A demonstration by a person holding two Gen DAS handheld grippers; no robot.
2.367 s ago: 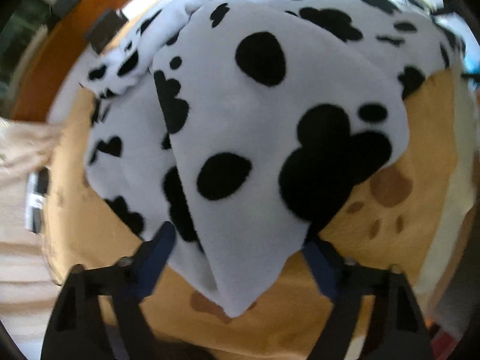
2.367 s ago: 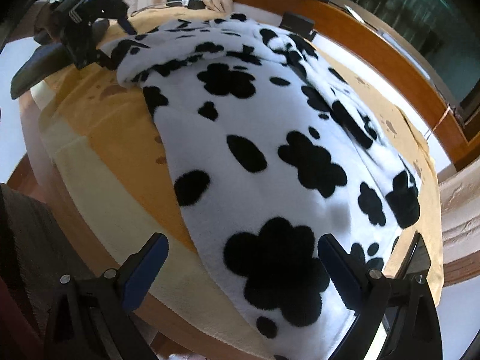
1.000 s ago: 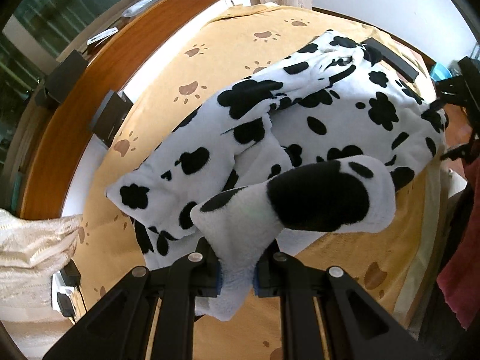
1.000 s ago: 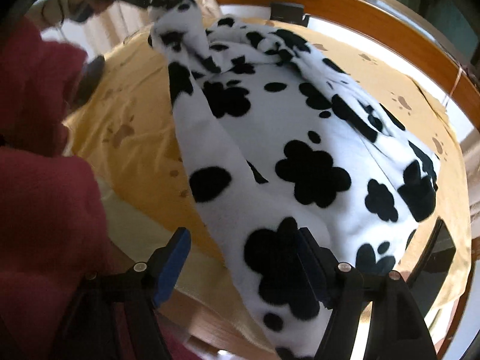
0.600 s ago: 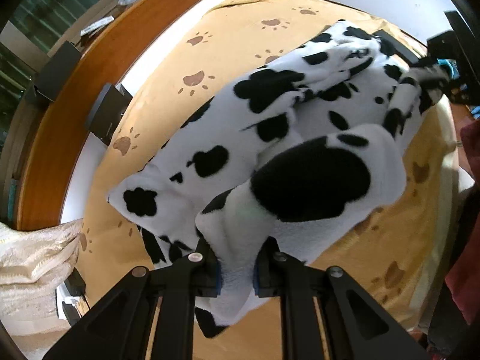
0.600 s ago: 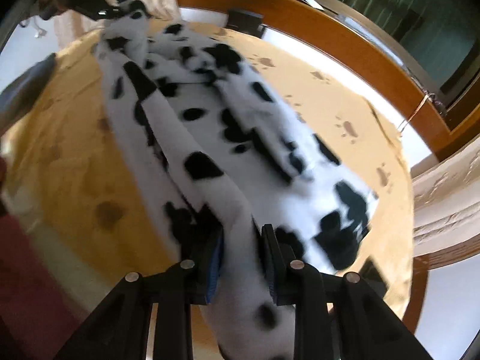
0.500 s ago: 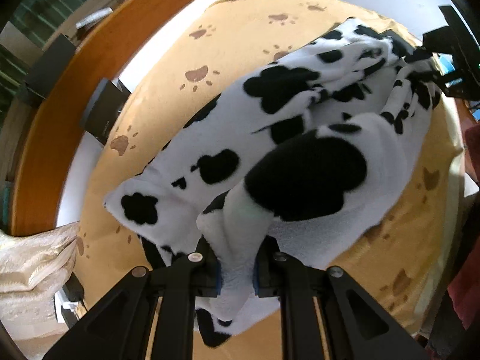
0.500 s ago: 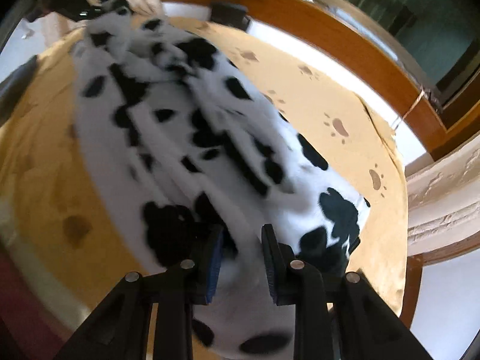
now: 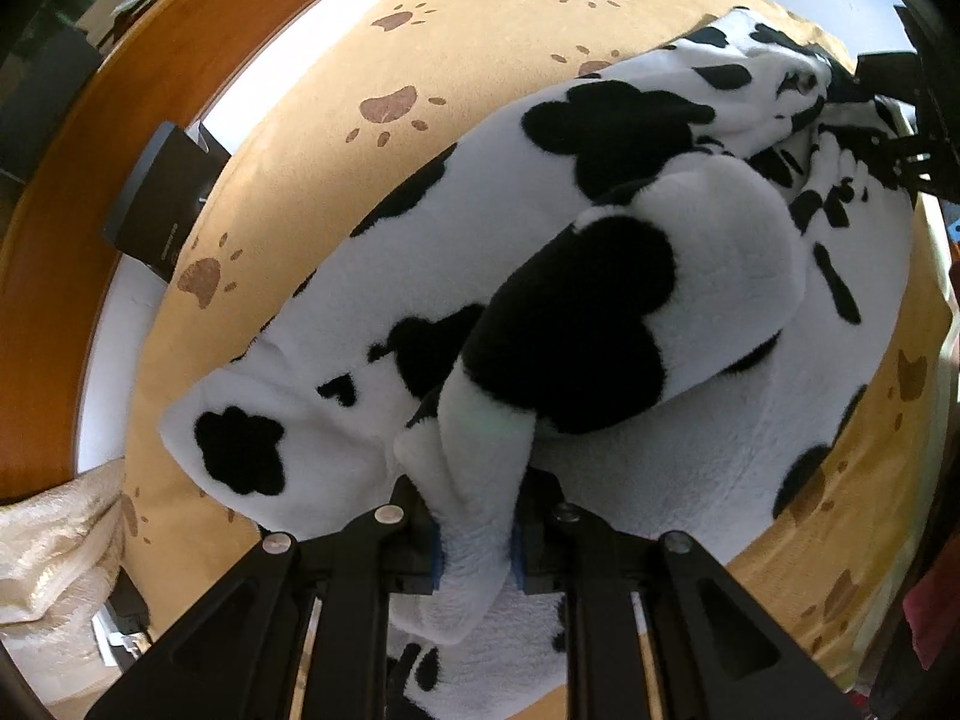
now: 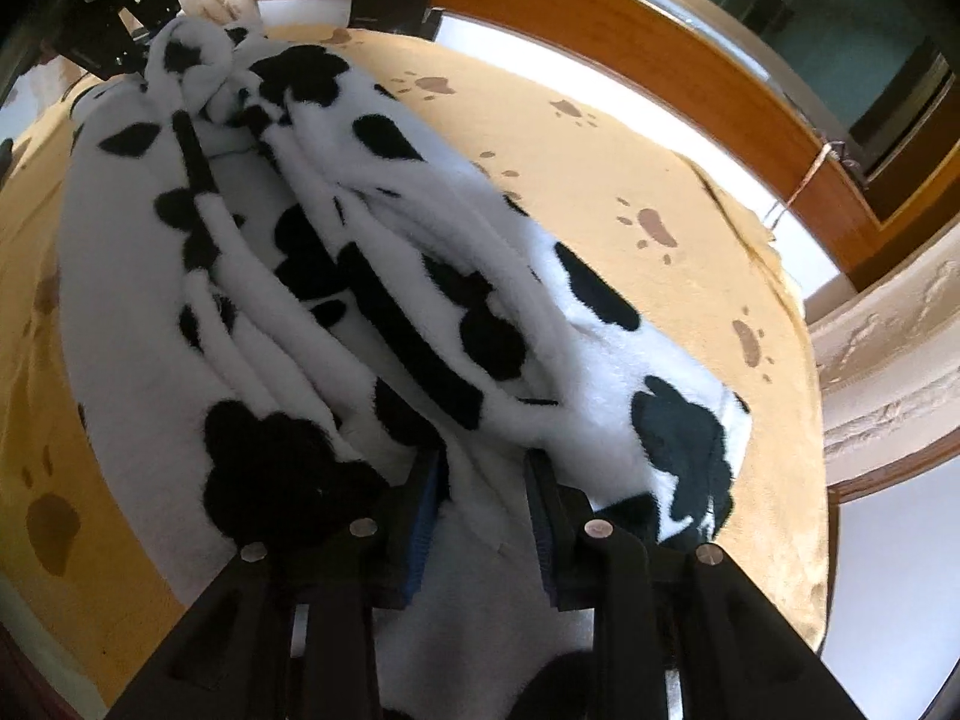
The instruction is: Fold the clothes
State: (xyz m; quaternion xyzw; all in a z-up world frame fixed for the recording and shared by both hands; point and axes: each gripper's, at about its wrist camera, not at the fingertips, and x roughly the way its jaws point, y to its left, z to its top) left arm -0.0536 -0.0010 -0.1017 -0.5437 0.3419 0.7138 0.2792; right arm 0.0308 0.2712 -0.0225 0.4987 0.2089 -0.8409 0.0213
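Observation:
A white fleece garment with black paw spots (image 9: 708,252) lies bunched along the tan bed cover (image 9: 480,30). My left gripper (image 9: 477,516) points steeply down and pinches a thick fold of one end. Its jaws are opening slightly, with the blue pads still against the fleece. At the other end my right gripper (image 10: 486,480) is shut on a gathered edge of the garment (image 10: 420,276). Each gripper shows in the other's view, the right gripper (image 9: 888,138) at the far right and the left gripper (image 10: 120,18) at the top left. The fleece hides both sets of fingertips.
The paw-print bed cover (image 10: 600,180) is ringed by a wooden frame (image 9: 120,90) with a dark box (image 9: 156,204) on its ledge. Cream curtains (image 10: 888,360) hang beside the bed. Something dark red (image 9: 936,618) shows at the near bed edge.
The right gripper went from open around the hem to shut on it. Both grippers then swung over the bed, gathering the garment into long folds between them; the left sank lower.

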